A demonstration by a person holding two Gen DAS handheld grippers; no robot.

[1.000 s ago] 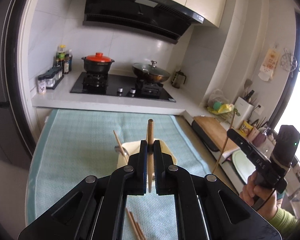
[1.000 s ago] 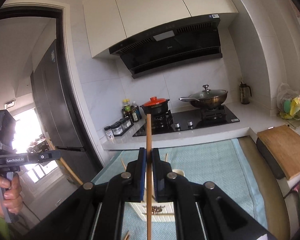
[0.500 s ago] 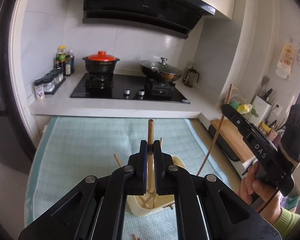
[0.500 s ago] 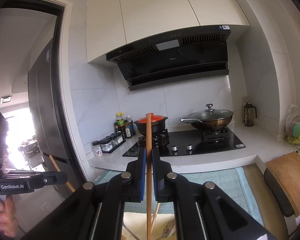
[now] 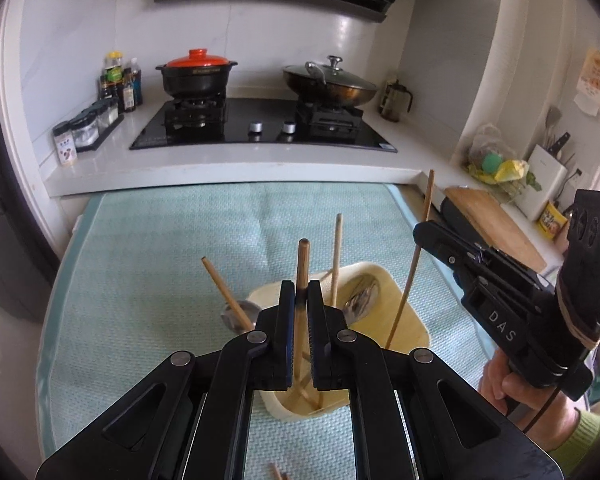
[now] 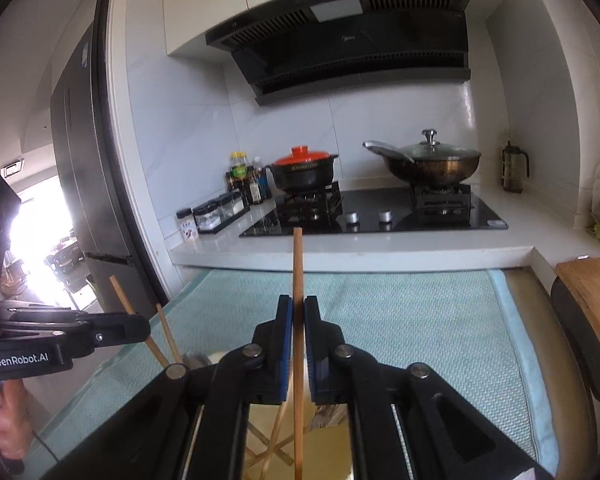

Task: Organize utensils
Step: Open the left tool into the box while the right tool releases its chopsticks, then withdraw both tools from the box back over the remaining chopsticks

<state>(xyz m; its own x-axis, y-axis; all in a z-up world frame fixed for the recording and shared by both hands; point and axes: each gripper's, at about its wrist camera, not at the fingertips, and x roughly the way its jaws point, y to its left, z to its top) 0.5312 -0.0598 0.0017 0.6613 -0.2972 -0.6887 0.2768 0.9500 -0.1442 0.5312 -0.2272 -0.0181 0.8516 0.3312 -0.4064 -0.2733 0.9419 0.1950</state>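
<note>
A cream utensil holder [image 5: 404, 312] stands on the teal mat, with two upright chopsticks [image 5: 336, 256] and metal spoons [image 5: 360, 300] in it. My left gripper [image 5: 301, 292] is shut on a wooden chopstick [image 5: 302, 264] held upright, its lower end inside the holder. My right gripper [image 6: 298, 312] is shut on another chopstick [image 6: 298, 264], also upright over the holder [image 6: 328, 440]. In the left wrist view the right gripper [image 5: 424, 236] is at the right, its chopstick [image 5: 414, 264] slanting down into the holder. The left gripper [image 6: 140, 330] shows at the left of the right wrist view.
The teal mat [image 5: 160, 260] covers the table in front of a white counter with a black hob [image 5: 260, 128], a red-lidded pot [image 5: 196, 76] and a lidded wok [image 5: 328, 84]. Spice jars [image 5: 84, 132] stand at left. A wooden cutting board [image 5: 496, 224] lies at right. Loose chopsticks [image 5: 278, 472] lie near me.
Both grippers have come down over the holder with their chopsticks, whose lower ends now reach into it. The right gripper has moved closer to the left one.
</note>
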